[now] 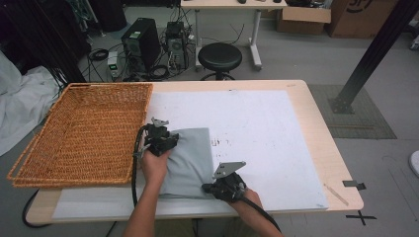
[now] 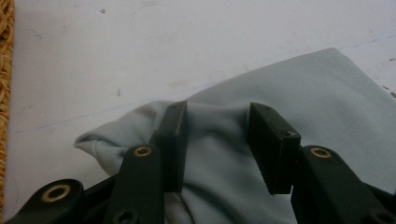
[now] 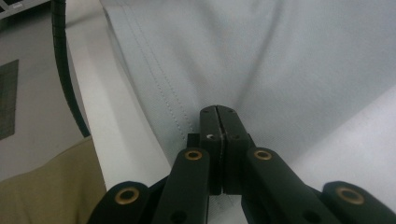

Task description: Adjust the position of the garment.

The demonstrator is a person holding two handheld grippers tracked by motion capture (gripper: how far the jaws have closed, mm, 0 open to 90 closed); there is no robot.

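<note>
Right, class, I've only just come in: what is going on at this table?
A person is working a pale grey cloth on a white mat with a gripper in each hand. The right gripper is shut on the cloth near its stitched hem, at the near edge of the table. The left gripper rests on the cloth's far left corner with its jaws open, cloth bunched between them. A wicker basket sits to the left, with nothing in it.

— What's hidden here?
— The left hand-held gripper [image 1: 157, 140] and the hand behind it cover part of the grey cloth [image 1: 190, 158].
— And at the right one?
— In the right gripper view the cloth's pinched hem is out of sight between the closed jaws.
— Anything cut off?
— The wicker basket [image 2: 5, 70], by the frame's left edge.
</note>
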